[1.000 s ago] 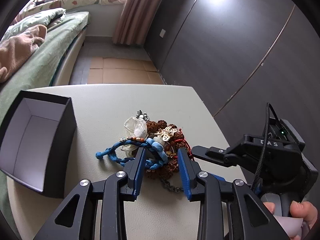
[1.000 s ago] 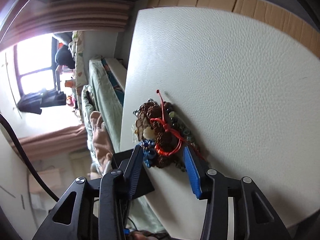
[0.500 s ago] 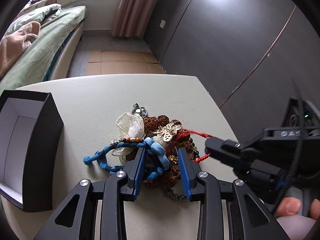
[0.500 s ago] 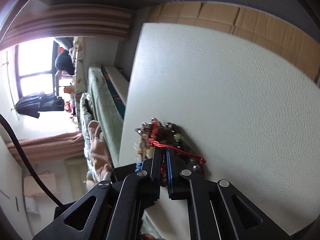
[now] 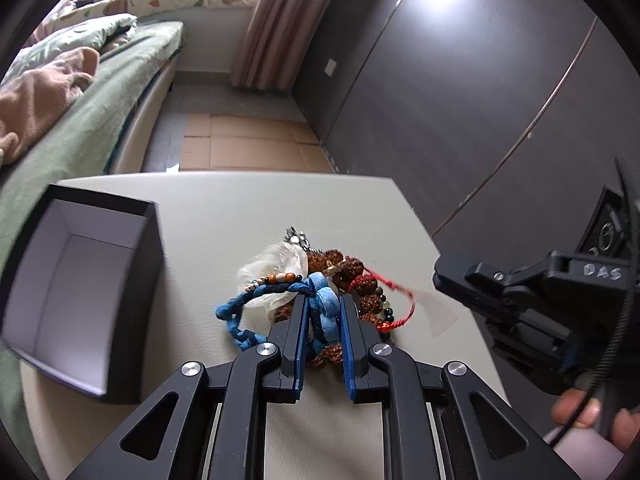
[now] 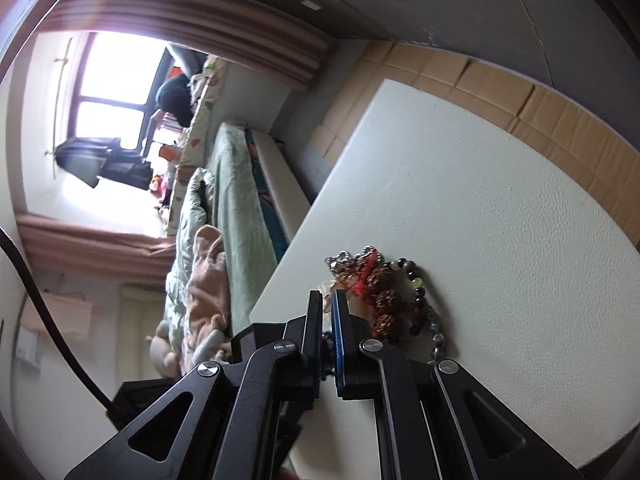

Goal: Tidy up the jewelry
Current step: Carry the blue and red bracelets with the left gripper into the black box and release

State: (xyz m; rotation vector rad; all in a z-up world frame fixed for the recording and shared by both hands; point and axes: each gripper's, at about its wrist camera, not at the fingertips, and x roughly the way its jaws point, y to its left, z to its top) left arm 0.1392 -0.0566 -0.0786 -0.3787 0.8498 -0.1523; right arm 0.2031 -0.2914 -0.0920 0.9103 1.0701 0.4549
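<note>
A tangled pile of jewelry lies on the white table [image 5: 248,208]: a blue braided cord bracelet [image 5: 256,300], brown seed beads [image 5: 360,280], a red string bracelet [image 5: 394,308] and a clear plastic bag [image 5: 280,264]. My left gripper [image 5: 323,312] is shut on the blue cord bracelet. My right gripper [image 6: 327,304] is shut; its tip [image 5: 448,276] hangs right of the pile, and whether it holds the red string [image 6: 362,280] is unclear. The beads [image 6: 386,300] show beside its fingers.
An open dark box with a pale lining [image 5: 80,280] stands on the table's left side. A bed with green bedding [image 5: 80,112] runs along the left. A dark wardrobe wall [image 5: 460,100] is on the right. The table edge [image 6: 304,236] is near the pile.
My left gripper has closed from open onto the blue cord. My right gripper shut at the pile on the red string, then pulled back to the right, drawing the red string out sideways.
</note>
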